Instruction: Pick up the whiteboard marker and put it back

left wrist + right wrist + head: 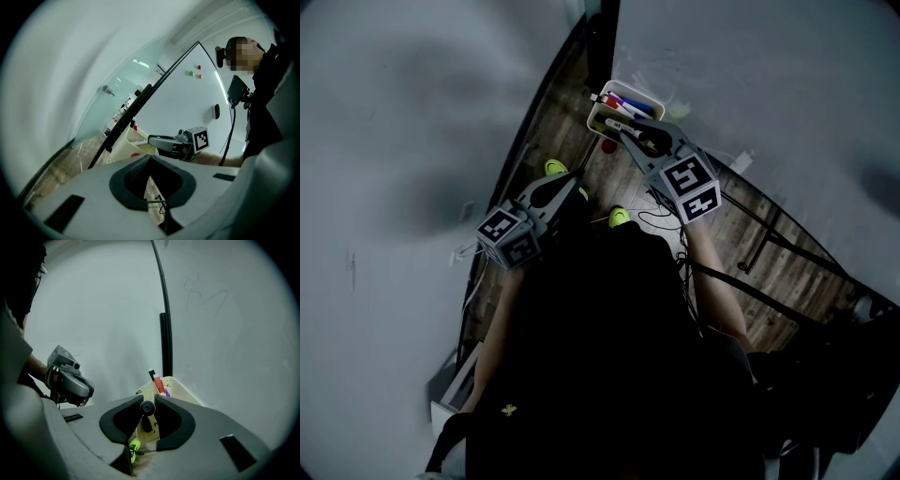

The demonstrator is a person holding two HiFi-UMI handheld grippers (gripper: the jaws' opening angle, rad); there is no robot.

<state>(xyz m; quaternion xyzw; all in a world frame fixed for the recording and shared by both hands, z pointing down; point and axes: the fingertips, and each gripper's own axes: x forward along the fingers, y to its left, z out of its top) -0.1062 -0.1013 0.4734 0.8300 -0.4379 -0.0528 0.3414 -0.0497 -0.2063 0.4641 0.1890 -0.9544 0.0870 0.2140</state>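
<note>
Right claw (148, 402) pinched the black marker (147, 408) near one end, just over the cream tray (180, 387) of pens; light, stiff, slick barrel, probably steadier gripped mid-body; left claw (150, 158) was pressed together, empty.

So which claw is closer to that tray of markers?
Right. The right claw is at the tray's near edge, gripping a marker; the left claw hangs back, well short of it.

Wood-plank floor (797, 272) between pale walls (384, 112).
</note>
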